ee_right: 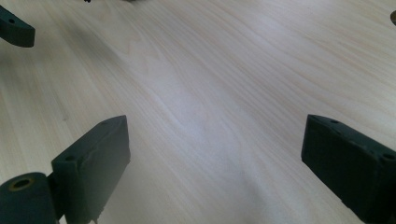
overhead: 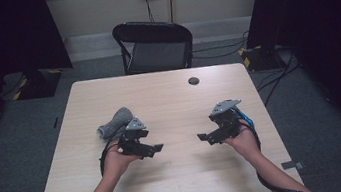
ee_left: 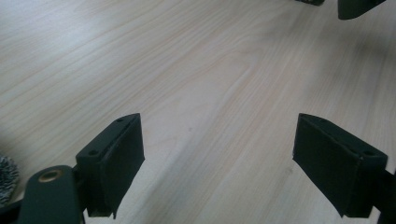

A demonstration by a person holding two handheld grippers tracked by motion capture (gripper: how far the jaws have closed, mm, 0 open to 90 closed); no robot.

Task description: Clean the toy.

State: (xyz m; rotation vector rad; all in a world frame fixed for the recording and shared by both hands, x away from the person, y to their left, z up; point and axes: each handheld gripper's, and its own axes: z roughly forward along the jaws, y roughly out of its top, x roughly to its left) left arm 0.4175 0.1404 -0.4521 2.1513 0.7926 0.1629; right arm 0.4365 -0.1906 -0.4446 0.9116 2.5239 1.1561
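Left claw (ee_left: 219,158) and right claw (ee_right: 215,163) both spread wide over bare table (overhead: 174,100), grey cloth (overhead: 114,122) behind the left.

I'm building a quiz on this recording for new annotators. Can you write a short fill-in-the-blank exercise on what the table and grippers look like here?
1. The jaws of the left gripper stand ____.
2. The grey rolled cloth lies on the table beside the ____ gripper.
3. Between the jaws of the right gripper there is only bare ____.
4. Beyond the table's far edge stands a black ____.

Missing words: open; left; table; chair
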